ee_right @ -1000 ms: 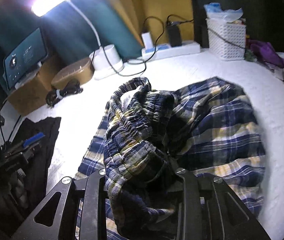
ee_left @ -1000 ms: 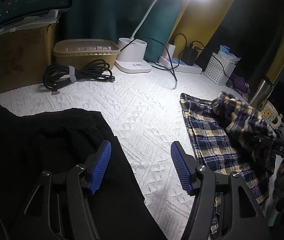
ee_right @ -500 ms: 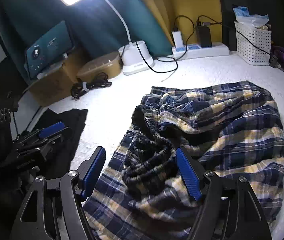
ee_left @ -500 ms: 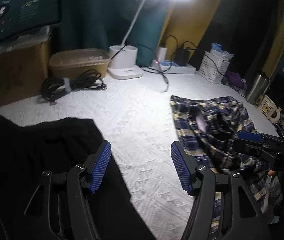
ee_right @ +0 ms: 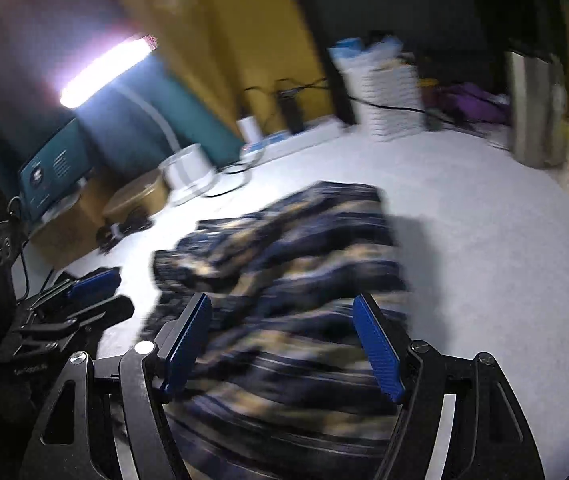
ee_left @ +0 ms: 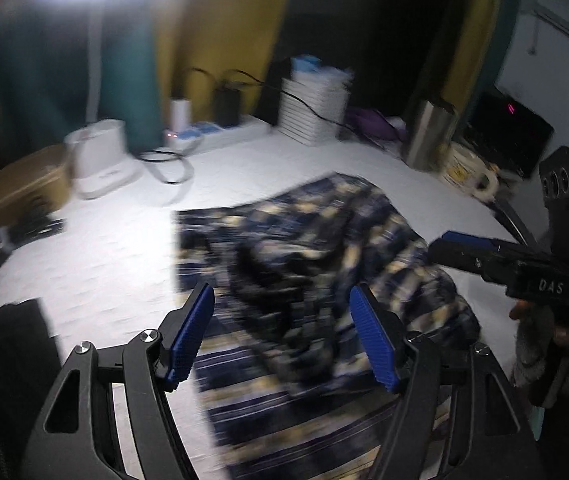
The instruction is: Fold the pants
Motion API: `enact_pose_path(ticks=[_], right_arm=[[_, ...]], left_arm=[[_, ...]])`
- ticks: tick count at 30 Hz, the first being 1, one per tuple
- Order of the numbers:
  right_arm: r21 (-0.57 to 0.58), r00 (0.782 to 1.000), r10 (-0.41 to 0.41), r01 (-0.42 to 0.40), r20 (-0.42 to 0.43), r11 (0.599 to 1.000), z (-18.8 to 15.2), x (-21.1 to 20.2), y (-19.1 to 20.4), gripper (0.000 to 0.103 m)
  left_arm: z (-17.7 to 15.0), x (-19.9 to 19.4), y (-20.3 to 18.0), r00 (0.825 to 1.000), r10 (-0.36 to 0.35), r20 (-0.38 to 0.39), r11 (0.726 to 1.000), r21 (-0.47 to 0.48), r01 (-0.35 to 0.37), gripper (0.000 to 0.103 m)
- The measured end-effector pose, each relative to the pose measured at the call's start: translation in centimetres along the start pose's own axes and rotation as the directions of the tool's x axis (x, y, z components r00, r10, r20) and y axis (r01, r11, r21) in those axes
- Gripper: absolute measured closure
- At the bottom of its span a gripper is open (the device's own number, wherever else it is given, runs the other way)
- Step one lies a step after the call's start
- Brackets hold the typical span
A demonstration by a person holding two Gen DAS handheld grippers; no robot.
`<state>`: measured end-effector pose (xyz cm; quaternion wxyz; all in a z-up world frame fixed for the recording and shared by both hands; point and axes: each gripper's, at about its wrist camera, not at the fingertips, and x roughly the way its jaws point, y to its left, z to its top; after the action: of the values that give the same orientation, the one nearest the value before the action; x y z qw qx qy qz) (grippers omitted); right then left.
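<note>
While the pants (ee_left: 316, 264) lie rumpled near the lamp (ee_left: 100, 160), both grippers (ee_left: 280, 336) (ee_right: 284, 344) gape, the left's jaws just widened, nothing between; we'd pinch the limp, light waistband.

Lamp base (ee_left: 100, 160), white basket (ee_left: 312, 112), steel tumbler (ee_left: 428, 136)

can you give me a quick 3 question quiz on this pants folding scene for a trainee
1. True or false: the right gripper is clamped on the plaid pants.
2. Which garment lies at the left edge of the left wrist view? A black garment, B red towel, C white shirt.
3. Fill in: the pants lie on a white ___.

Key
1. False; both it and the left gripper stand open.
2. A, the black garment.
3. Textured cloth.
</note>
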<state>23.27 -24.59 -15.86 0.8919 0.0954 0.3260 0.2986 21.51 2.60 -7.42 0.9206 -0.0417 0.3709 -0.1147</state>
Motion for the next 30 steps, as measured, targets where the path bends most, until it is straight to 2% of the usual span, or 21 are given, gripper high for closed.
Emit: enact_pose_path(ticks=[3, 6, 7, 8, 11, 17, 19, 22, 27, 28, 29, 30], right_arm=[[0.03, 1.0, -0.03, 0.03, 0.006, 0.999, -0.6, -0.6, -2.1, 0.028], [0.045, 0.998, -0.06, 0.06, 0.0, 0.997, -1.5, -0.8, -3.8, 0.028], [0.051, 0.998, -0.064, 0.064, -0.005, 0.997, -1.7, -0.7, -4.2, 0.028], [0.058, 0.998, -0.067, 0.067, -0.011, 0.996, -1.9, -0.6, -4.5, 0.028], [0.067, 0.998, -0.061, 0.062, -0.025, 0.996, -2.5, 0.0, -5.0, 0.028], [0.001, 0.996, -0.067, 0.067, -0.057, 0.998, -3.1, 1.3, -3.4, 0.028], [-0.024, 0.994, -0.082, 0.081, -0.066, 0.996, -3.4, 1.6, -2.9, 0.028], [-0.027, 0.994, -0.078, 0.076, -0.079, 0.997, -3.9, 1.5, -2.5, 0.028], [-0.008, 0.993, -0.046, 0.045, -0.11, 0.999, -5.4, 0.7, -2.7, 0.03], [0.005, 0.993, -0.037, 0.038, -0.114, 0.999, -5.8, 0.6, -2.8, 0.039], [0.015, 0.993, -0.026, 0.028, -0.113, 0.999, -5.9, 0.4, -2.8, 0.052], [0.034, 0.993, 0.005, -0.001, -0.116, 0.999, -6.0, 0.4, -2.7, 0.06]], left_arm=[[-0.1, 2.6, -1.5, 0.997, 0.035, -0.068, 0.998, 0.059, -0.031, 0.033], [-0.7, 4.2, -2.0, 0.992, 0.07, -0.102, 0.993, 0.099, -0.06, 0.034], [-0.8, 4.2, -2.0, 0.992, 0.074, -0.1, 0.992, 0.108, -0.063, 0.046], [-0.9, 4.2, -1.9, 0.992, 0.078, -0.104, 0.991, 0.112, -0.066, 0.064], [-1.1, 3.7, -1.0, 0.992, 0.062, -0.11, 0.995, 0.089, -0.053, 0.085], [-0.8, 0.2, 0.6, 0.993, 0.113, -0.019, 0.993, 0.036, -0.113, 0.092], [-0.7, -0.3, 1.4, 0.986, 0.166, 0.007, 0.986, 0.024, -0.166, 0.092], [-0.9, -0.2, 3.6, 0.976, 0.218, -0.013, 0.975, -0.031, -0.219, 0.092], [-1.0, -1.4, 4.0, 0.99, 0.142, -0.005, 0.988, -0.069, -0.142, 0.091], [-1.1, -1.4, 3.7, 0.99, 0.14, -0.005, 0.988, -0.062, -0.14, 0.09], [-1.1, -1.4, 3.5, 0.991, 0.134, -0.004, 0.989, -0.056, -0.134, 0.082], [-1.2, -1.5, 3.2, 0.993, 0.116, 0.005, 0.992, -0.055, -0.116, 0.066]])
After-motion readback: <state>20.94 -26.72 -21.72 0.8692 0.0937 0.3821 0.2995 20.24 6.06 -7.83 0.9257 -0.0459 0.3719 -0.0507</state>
